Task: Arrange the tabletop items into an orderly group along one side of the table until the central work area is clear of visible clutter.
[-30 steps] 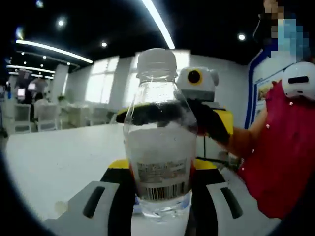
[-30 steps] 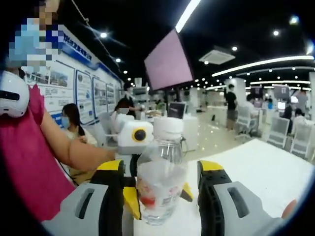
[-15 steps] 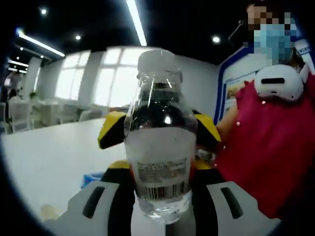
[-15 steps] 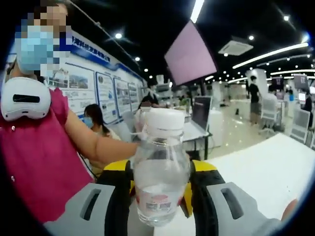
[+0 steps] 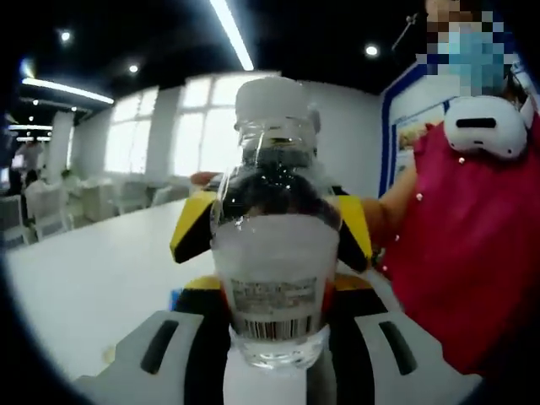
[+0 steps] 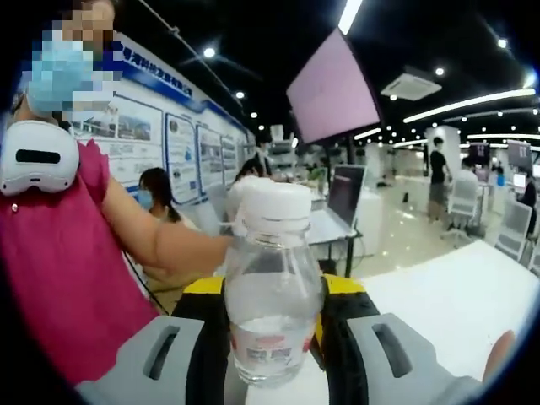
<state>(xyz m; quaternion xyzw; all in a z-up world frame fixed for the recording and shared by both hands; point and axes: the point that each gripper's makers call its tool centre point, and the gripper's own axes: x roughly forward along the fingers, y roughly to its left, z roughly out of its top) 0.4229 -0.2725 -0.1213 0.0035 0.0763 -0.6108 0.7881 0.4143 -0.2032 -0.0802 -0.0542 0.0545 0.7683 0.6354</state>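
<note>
A white table runs out into a bright open office with ceiling strip lights; wall posters and a purple screen stand on the far side. You hold one bottle, clear plastic with a white cap, a barcode label and a little water (the label reads red from the right gripper view). It stands upright between both grippers. Your left gripper is clamped on its lower body; your right gripper grips it from the opposite side, jaws pressed against it.
</note>
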